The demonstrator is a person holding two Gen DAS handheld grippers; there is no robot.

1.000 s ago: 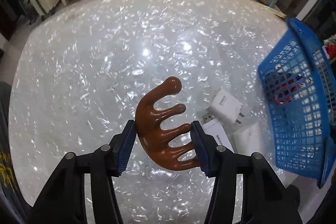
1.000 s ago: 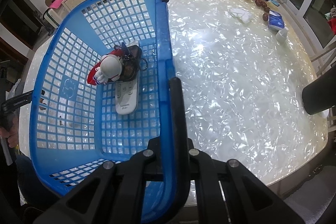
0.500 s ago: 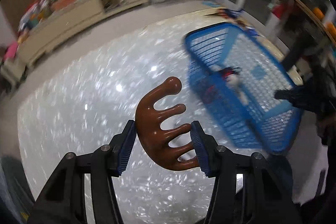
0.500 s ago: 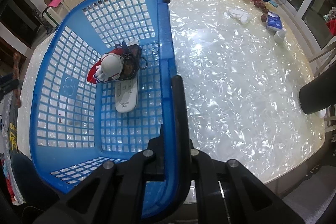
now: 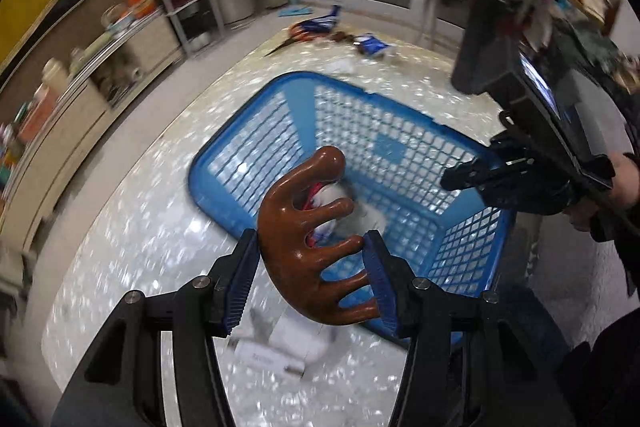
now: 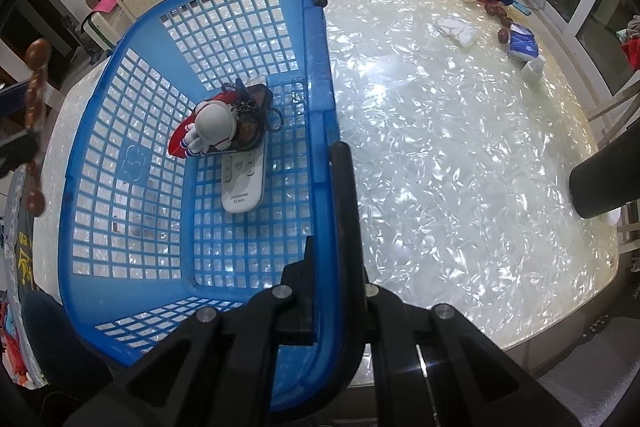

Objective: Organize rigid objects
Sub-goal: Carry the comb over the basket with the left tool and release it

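Over the basket's near rim: comb held aloft
Left claw (image 5: 310, 281) grips brown comb (image 5: 310, 239) above blue basket (image 6: 320, 131); right claw (image 6: 326, 311) pinches its rim; open counter (image 6: 460, 155) beyond.

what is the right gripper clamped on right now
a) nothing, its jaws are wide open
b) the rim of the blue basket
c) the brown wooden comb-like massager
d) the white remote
b: in the right wrist view the right gripper is shut on the side rim of the blue basket, while the white remote lies loose on the basket floor and the brown massager sits in the left gripper.
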